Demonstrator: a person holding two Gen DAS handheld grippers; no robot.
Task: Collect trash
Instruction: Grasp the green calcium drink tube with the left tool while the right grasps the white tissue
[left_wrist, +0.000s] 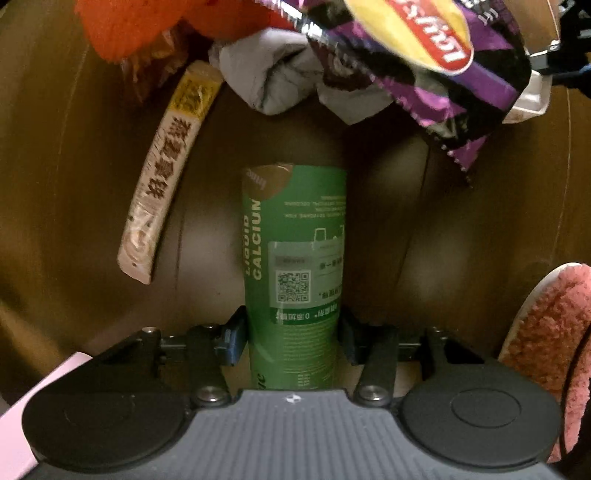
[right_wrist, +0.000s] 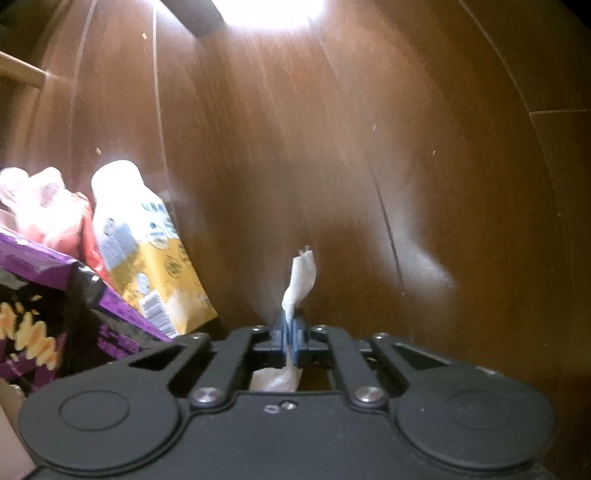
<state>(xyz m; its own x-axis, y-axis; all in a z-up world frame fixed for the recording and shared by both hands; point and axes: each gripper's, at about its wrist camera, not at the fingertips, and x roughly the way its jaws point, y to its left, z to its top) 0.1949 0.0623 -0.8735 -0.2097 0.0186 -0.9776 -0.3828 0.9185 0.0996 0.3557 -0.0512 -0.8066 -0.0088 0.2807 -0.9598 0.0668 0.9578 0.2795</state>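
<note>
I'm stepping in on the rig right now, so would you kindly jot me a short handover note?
Left gripper: closed around the green tube, which lies on the wooden floor.
Right gripper: shut on a scrap of white tissue.
Still lying about: purple chip bag, long snack wrapper, crumpled grey cloth, small yellow-and-white bottle.
Done: two pieces gripped. Left: bin them, then collect the rest; no bin in view.

Wooden floor, pink fuzzy slipper
</note>
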